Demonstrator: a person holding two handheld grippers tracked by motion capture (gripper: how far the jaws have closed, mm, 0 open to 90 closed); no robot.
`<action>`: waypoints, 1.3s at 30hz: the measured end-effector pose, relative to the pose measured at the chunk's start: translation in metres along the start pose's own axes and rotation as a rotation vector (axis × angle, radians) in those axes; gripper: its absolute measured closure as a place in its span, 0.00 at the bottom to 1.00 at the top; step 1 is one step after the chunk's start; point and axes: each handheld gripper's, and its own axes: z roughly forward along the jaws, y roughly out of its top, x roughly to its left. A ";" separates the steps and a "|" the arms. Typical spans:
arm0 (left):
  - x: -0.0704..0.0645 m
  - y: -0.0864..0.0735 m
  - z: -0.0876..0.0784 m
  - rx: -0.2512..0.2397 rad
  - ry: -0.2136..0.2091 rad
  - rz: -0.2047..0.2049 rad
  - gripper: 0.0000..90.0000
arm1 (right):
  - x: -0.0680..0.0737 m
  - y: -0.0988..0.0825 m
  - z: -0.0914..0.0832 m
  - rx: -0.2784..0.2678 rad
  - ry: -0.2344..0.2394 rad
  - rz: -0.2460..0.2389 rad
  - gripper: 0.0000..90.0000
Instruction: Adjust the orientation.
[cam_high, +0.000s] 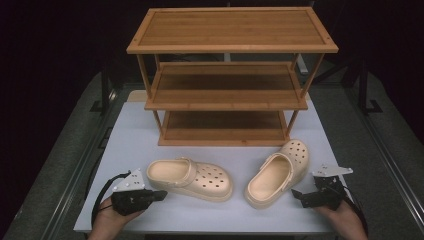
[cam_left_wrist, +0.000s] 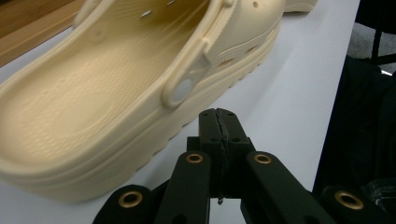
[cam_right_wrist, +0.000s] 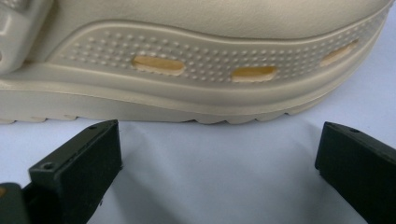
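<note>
Two cream clogs lie on the white table (cam_high: 135, 132) in front of a wooden rack. The left clog (cam_high: 192, 179) lies sideways with its toe to the right; the right clog (cam_high: 277, 172) points away toward the rack. My left gripper (cam_high: 162, 195) sits just beside the left clog's heel, its jaws pressed together with nothing between them. In the left gripper view the shut tips (cam_left_wrist: 218, 123) rest close under the clog's (cam_left_wrist: 116, 84) strap rivet, apart from it. My right gripper (cam_high: 299, 194) stands open by the right clog's heel. Its jaws (cam_right_wrist: 219, 149) face the clog's side wall (cam_right_wrist: 201, 60).
A three-shelf bamboo rack (cam_high: 227, 75) stands at the back of the table, all shelves bare. Dark floor and metal frame rails run along both sides of the table. White tabletop shows between the two clogs and along the front edge.
</note>
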 end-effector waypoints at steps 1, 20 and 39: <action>-0.001 0.001 0.001 -0.001 -0.003 0.003 1.00 | 0.000 0.000 0.000 0.001 0.000 0.000 0.00; -0.021 0.035 0.049 0.005 -0.084 0.093 1.00 | 0.000 0.000 0.000 -0.001 0.000 0.001 0.00; -0.030 0.060 0.092 0.014 -0.076 0.119 1.00 | 0.000 0.000 0.000 -0.001 0.000 0.001 0.00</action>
